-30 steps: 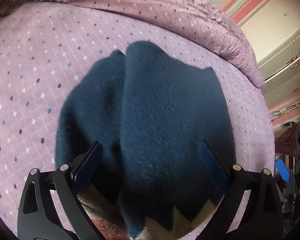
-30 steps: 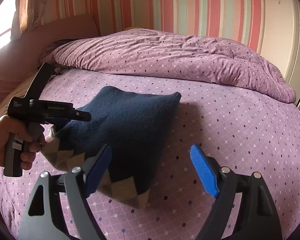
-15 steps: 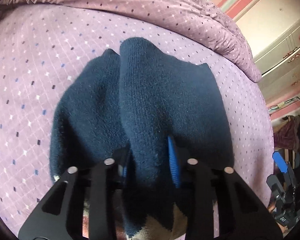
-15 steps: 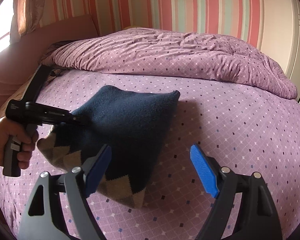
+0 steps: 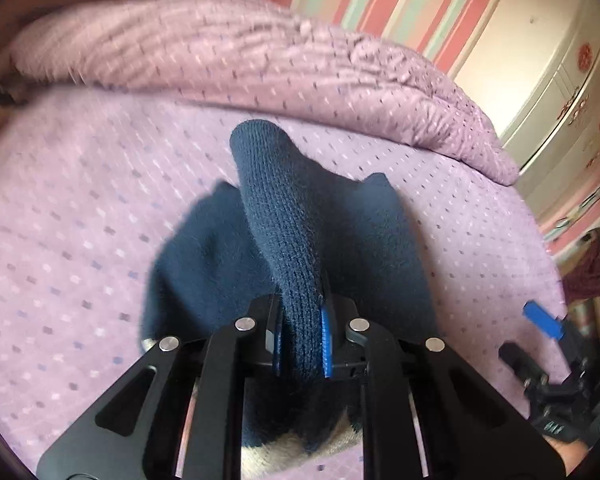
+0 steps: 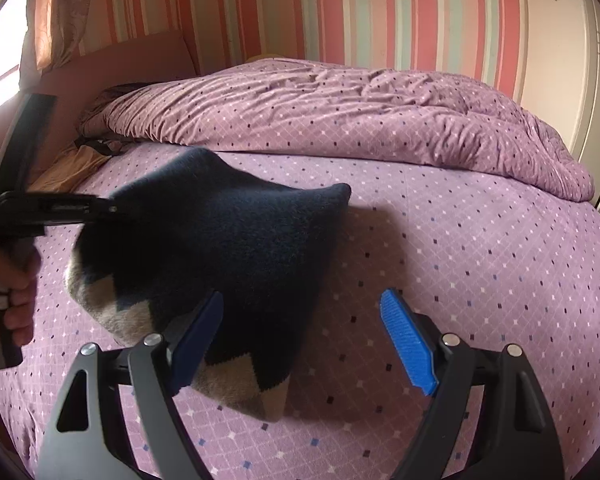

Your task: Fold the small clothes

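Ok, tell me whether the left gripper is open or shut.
Shut: the left gripper has just closed, pinching a ridge of the navy sweater.

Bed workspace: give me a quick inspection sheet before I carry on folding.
Surface: bed sheet, purple with a dotted pattern, mostly bare.
Job's things: dark blue knitted garment with a tan diamond band, one fold pulled up off the sheet.
Clutter: rumpled duvet along the far side; brown cloth at the far left edge.
Grippers: left gripper has just been closing and is shut on a ridge of the garment; right gripper open, holding nothing.
Cables: nothing seen.
Surroundings: striped wall, white wardrobe.
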`<state>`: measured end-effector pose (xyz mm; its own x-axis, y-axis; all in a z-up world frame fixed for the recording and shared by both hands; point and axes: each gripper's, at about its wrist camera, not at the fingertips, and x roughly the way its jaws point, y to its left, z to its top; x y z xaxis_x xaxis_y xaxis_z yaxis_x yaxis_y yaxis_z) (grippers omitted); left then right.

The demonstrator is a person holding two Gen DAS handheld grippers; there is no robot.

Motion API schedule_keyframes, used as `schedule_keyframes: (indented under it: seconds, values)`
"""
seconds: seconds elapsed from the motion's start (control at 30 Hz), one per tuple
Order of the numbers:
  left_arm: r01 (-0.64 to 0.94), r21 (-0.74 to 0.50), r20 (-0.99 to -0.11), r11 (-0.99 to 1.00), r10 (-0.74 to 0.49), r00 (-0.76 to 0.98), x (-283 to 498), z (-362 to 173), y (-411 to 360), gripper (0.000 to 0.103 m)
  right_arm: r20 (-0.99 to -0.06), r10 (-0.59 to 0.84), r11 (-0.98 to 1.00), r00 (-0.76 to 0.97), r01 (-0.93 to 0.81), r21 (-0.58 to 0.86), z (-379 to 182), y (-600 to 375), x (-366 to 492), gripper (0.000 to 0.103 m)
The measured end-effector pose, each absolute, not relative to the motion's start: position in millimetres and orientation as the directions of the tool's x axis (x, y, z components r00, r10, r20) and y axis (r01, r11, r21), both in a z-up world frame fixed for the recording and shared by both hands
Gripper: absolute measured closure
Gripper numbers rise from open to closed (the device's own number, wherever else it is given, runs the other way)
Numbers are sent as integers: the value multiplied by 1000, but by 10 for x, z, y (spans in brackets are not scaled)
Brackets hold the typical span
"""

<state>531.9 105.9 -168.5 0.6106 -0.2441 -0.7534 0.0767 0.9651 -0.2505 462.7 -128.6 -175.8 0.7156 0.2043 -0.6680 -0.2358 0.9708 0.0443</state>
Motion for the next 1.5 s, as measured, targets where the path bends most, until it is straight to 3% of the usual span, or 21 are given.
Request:
schedule_keyframes:
  seconds: [0.23,0.43,0.47,0.5,0.53,0.63,0.7,0.77,0.8,0.87,1.07,1.2,1.27,1.33,1.5]
  values:
    - [-54,-158,-829,986,-103,549,5212,-2432,1522,88,-680,213,963,702,-269,24,-1844,-969,4737,21]
    - [-28,-94,-806,995,-59,589,5204,-2614,1514,81,-720,188,955,668,-296,-25,-2173,-616,4868,21]
    - [-33,-86,-804,996,-50,592,5219,-2643,1533,80,-721,162,956,673,-288,-53,-2257,-582,4874,17]
    - [-41,-92,-806,995,-50,590,5219,-2689,1548,75,-714,127,961,688,-264,-83,-2299,-576,4866,5]
    - [-49,-91,-805,995,-45,592,5236,-2740,1581,69,-715,91,964,693,-241,-111,-2374,-596,4871,2]
    - [-31,-19,-792,999,5,610,5215,-2844,1459,68,-790,90,978,606,-202,-44,-2731,-708,4949,3]
    - [-37,17,-771,999,37,635,5187,-2898,1405,68,-788,115,983,605,-185,2,-2848,-766,4926,2]
    - [-70,-59,-765,996,0,644,5174,-2890,1504,66,-780,105,984,617,-179,-9,-2820,-751,4897,2]
    - [-85,-75,-766,994,-3,643,5159,-2867,1547,58,-778,93,984,622,-178,-25,-2759,-730,4887,2]
    - [-91,-81,-755,993,-1,656,5093,-2714,1600,54,-776,95,985,624,-174,-20,-2637,-727,4877,2]
    - [4,20,-705,1000,11,709,4770,-2255,1441,53,-705,120,988,699,-157,13,-2144,-895,4781,2]
    - [38,86,-747,996,39,663,4688,-2492,1349,53,-735,97,978,672,-203,-56,-2317,-805,4624,2]
    - [1,83,-768,997,63,638,4711,-2665,1427,45,-784,40,971,620,-208,-115,-2542,-771,4644,2]
    - [-32,85,-770,996,86,632,4726,-2757,1502,27,-835,48,979,548,-190,-68,-2776,-832,4712,2]
    - [-29,24,-732,999,38,681,4674,-2496,1661,29,-803,201,974,562,-200,104,-2478,-1025,4727,2]
